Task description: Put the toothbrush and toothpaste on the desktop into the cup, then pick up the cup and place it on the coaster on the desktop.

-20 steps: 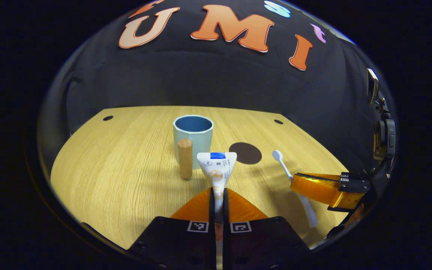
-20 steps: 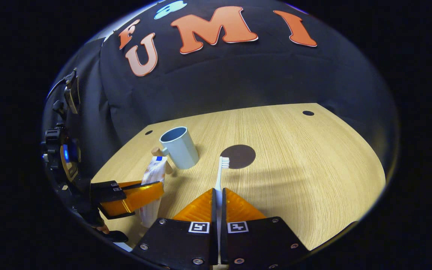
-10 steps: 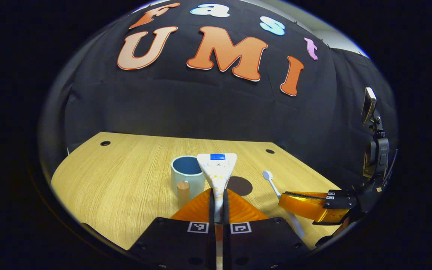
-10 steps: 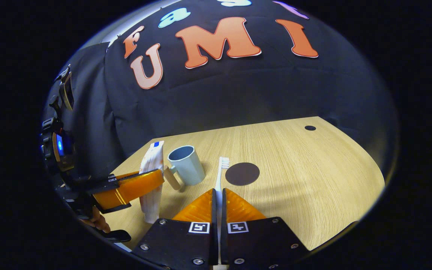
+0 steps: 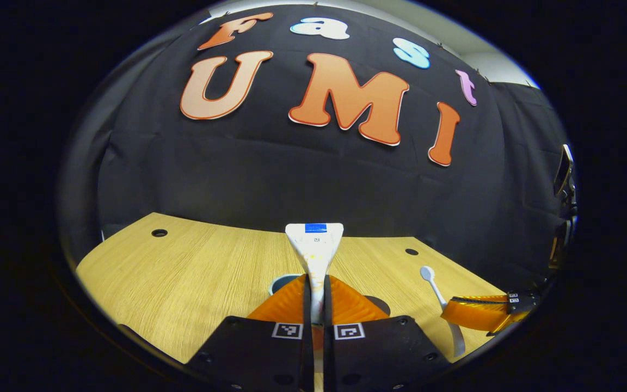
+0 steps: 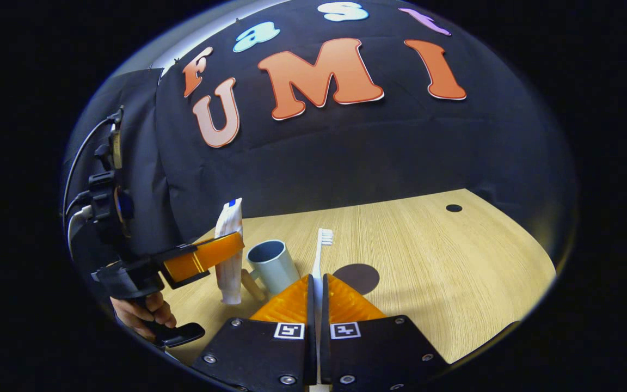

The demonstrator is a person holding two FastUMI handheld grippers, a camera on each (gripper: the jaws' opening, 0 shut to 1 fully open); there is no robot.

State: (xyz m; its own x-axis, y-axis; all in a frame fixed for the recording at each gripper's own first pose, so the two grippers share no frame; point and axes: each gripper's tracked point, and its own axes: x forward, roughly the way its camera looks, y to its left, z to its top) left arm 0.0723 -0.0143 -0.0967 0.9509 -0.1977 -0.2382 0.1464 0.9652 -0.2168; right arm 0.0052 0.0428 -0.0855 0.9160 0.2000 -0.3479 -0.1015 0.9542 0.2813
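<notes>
- Between the fingers of the left gripper (image 5: 317, 294), at 6 o'clock in the left gripper view, the toothpaste (image 5: 314, 250) is clamped from both sides; its flat crimped end, marked with a blue patch, is pointed up toward 12 o'clock.
- Just behind those fingers, a sliver of the cup (image 5: 283, 282) rim is seen at about 7 o'clock from the tube, with most of the cup hidden by the gripper.
- An edge of the dark round coaster (image 5: 380, 302) is glimpsed at 5 o'clock from the tube, on the wooden desktop (image 5: 194, 283).
- At 4 o'clock in the same view, the toothbrush (image 5: 440, 296) is seen held off the desktop, head uppermost.
- In the right gripper view, the right gripper (image 6: 317, 294) is closed on the toothbrush (image 6: 320, 256), whose handle is pinched between both fingers and whose bristled head is pointed to 12 o'clock.
- The cup (image 6: 272, 265) is stood upright on the desktop (image 6: 444, 261) at 10 o'clock from these fingers, its wooden handle turned toward 8 o'clock.
- The coaster (image 6: 358, 277) lies flat at 2 o'clock from the fingers, apart from the cup.
- The toothpaste (image 6: 231, 256) is seen held upright just beside the cup, at its 9 o'clock, gripped by the left gripper (image 6: 226, 247).
- A hand (image 6: 142, 316) is seen on that gripper's grip at 8 o'clock.
</notes>
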